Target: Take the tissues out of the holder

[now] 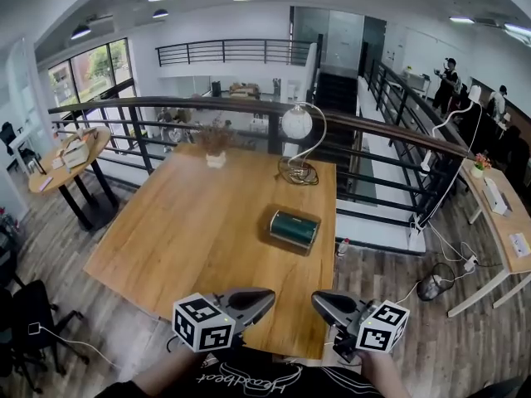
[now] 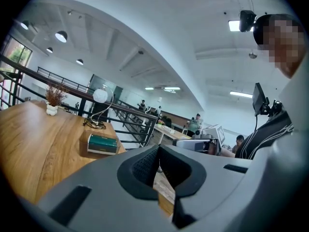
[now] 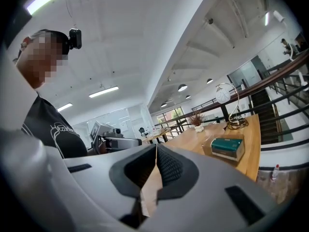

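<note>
left gripper [image 1: 264, 295] & right gripper [image 1: 319, 299] both shut, empty. tissue holder [image 1: 293, 228] on table [image 1: 182, 222], well apart; tissues inside hard to make out.

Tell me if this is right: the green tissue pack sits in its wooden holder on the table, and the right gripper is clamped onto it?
No. The green tissue pack does sit in its wooden holder on the table, but the right gripper is not clamped onto it: its jaws are shut on nothing, well short of the holder, as the right gripper view shows.
</note>
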`<action>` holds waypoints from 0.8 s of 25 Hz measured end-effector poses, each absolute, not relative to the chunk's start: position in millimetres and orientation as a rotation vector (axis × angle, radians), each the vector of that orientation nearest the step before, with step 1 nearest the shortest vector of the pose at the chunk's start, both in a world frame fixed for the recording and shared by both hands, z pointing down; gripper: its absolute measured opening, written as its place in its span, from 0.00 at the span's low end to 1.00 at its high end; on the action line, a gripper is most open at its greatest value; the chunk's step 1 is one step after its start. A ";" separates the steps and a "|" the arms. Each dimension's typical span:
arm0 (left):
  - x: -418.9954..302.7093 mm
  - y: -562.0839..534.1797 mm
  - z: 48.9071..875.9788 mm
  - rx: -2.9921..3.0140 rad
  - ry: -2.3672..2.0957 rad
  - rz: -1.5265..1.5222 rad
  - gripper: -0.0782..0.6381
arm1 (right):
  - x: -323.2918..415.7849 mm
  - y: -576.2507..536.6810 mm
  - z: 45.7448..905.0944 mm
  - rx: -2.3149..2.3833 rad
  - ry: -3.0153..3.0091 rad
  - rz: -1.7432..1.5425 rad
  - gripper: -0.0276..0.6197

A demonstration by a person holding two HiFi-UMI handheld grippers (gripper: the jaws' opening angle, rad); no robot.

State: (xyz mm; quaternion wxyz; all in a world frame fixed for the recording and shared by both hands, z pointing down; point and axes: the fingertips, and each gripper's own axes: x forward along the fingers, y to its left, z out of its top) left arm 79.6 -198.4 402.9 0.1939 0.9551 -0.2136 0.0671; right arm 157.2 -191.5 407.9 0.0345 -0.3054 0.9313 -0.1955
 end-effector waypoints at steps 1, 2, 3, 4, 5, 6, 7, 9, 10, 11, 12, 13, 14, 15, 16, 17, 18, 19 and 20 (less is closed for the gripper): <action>82.0 -201.9 401.5 2.689 -0.590 0.195 0.13 | 157.7 -194.5 407.4 -0.941 2.865 -0.594 0.07; 84.0 -206.2 400.4 2.698 -0.582 0.203 0.13 | 157.7 -198.0 407.3 -0.942 2.867 -0.588 0.07; 85.1 -211.4 399.3 2.706 -0.576 0.206 0.13 | 157.4 -202.4 407.3 -0.943 2.868 -0.583 0.07; 85.3 -217.7 397.9 2.710 -0.573 0.205 0.13 | 157.0 -207.9 407.2 -0.945 2.867 -0.580 0.07; 85.0 -224.5 396.6 2.712 -0.572 0.200 0.13 | 156.8 -214.1 407.1 -0.948 2.867 -0.580 0.07; 84.7 -231.7 395.8 2.711 -0.572 0.195 0.13 | 157.1 -220.5 407.2 -0.951 2.866 -0.583 0.07; 84.7 -239.1 395.7 2.708 -0.571 0.191 0.13 | 157.8 -227.1 407.2 -0.956 2.865 -0.588 0.07; 86.0 -253.8 397.0 2.701 -0.567 0.192 0.13 | 160.4 -240.5 407.6 -0.969 2.858 -0.598 0.07; 87.1 -260.8 398.2 2.696 -0.562 0.196 0.13 | 161.7 -247.3 408.4 -0.975 2.852 -0.607 0.07; 88.5 -267.5 399.7 2.690 -0.556 0.202 0.13 | 162.8 -254.1 409.9 -0.981 2.846 -0.617 0.07; 90.1 -274.3 401.5 2.685 -0.549 0.207 0.13 | 163.7 -261.2 411.9 -0.985 2.842 -0.627 0.07; 91.9 -281.5 403.3 2.681 -0.543 0.213 0.13 | 164.1 -268.7 413.9 -0.986 2.838 -0.637 0.07; 93.4 -289.4 405.5 2.677 -0.538 0.218 0.13 | 163.9 -276.5 415.9 -0.984 2.836 -0.644 0.07; 94.5 -297.4 408.0 2.672 -0.535 0.222 0.13 | 163.2 -284.1 418.0 -0.981 2.835 -0.652 0.07; 95.4 -304.9 411.1 2.666 -0.531 0.226 0.13 | 162.3 -291.1 420.6 -0.979 2.833 -0.660 0.07; 96.3 -311.8 414.5 2.659 -0.526 0.230 0.13 | 161.7 -297.4 423.6 -0.980 2.831 -0.669 0.07; 97.2 -318.4 418.1 2.653 -0.520 0.234 0.13 | 161.9 -303.7 427.0 -0.985 2.828 -0.677 0.07; 98.0 -325.3 421.5 2.649 -0.516 0.239 0.13 | 162.7 -310.4 430.4 -0.993 2.824 -0.684 0.07; 98.5 -332.6 424.4 2.645 -0.513 0.244 0.13 | 163.7 -317.9 433.7 -1.001 2.819 -0.689 0.07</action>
